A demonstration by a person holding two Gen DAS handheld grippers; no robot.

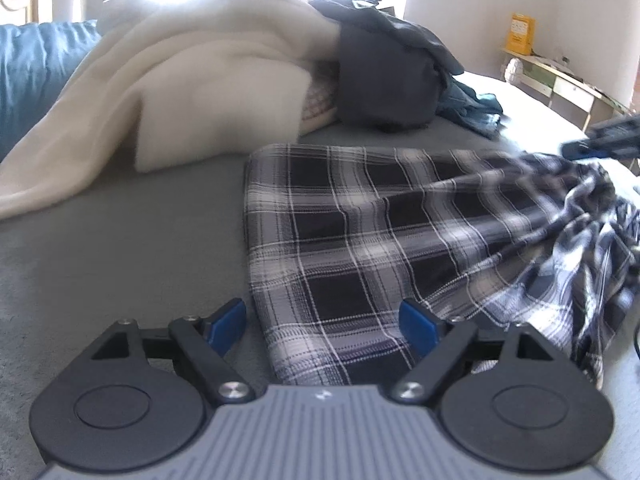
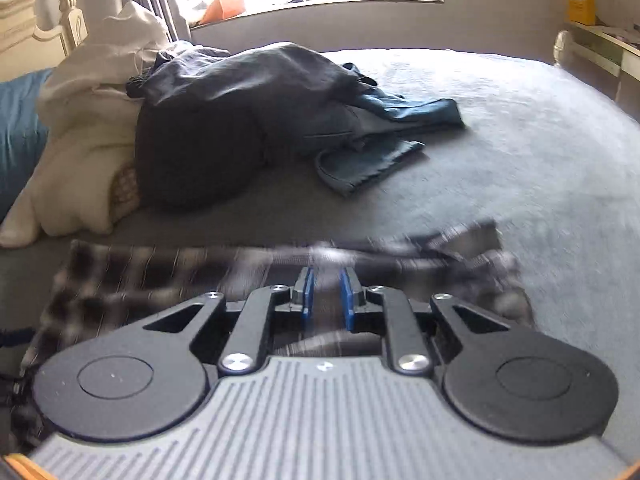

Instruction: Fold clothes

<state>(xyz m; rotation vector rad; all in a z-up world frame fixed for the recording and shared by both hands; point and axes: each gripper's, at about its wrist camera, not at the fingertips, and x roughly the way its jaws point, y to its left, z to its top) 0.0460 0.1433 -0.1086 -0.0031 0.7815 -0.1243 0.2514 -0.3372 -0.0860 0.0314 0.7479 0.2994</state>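
Lying flat on the grey bed (image 1: 120, 248), the plaid shirt (image 1: 360, 240) is stretched lengthwise toward the right claw (image 2: 327, 294), whose narrow jaws are seen pinching its bunched far end. The left claw (image 1: 324, 320), jaws wide and empty, is held just above the shirt's near left corner.

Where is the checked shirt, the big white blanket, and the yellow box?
checked shirt (image 1: 344, 248), left wrist view, on its flat part lying on the bed.
big white blanket (image 1: 192, 80), left wrist view, on the middle of the heap.
yellow box (image 1: 521, 34), left wrist view, on its front face, on the far shelf.
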